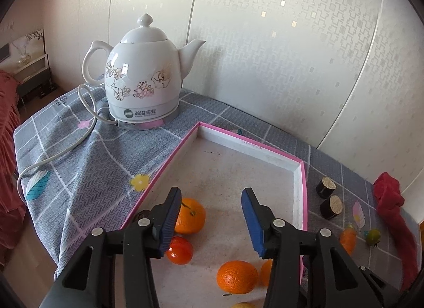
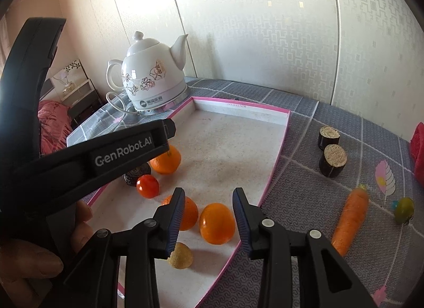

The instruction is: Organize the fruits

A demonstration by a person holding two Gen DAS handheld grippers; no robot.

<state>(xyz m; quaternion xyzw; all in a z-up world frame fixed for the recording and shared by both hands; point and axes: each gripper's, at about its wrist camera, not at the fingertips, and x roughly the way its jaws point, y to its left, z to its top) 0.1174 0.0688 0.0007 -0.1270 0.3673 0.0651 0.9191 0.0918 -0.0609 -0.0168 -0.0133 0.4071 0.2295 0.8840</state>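
A shallow pink-rimmed tray (image 1: 300,183) (image 2: 285,133) lies on the grey tablecloth. In it lie several oranges (image 1: 192,215) (image 2: 217,223), a red tomato (image 1: 181,251) (image 2: 148,186), a small yellow fruit (image 2: 181,255) and a dark fruit (image 2: 136,172). My left gripper (image 1: 212,218) is open and empty above the tray, beside one orange; it also shows in the right wrist view (image 2: 119,151). My right gripper (image 2: 208,218) is open and empty above the oranges at the tray's near edge.
A white floral kettle (image 1: 140,74) (image 2: 153,74) with its cord stands behind the tray. Right of the tray lie two dark cut cylinders (image 1: 328,199) (image 2: 331,149), a carrot (image 2: 351,219) (image 1: 348,239), a small green fruit (image 2: 404,210) (image 1: 373,236) and a red cloth (image 1: 392,202).
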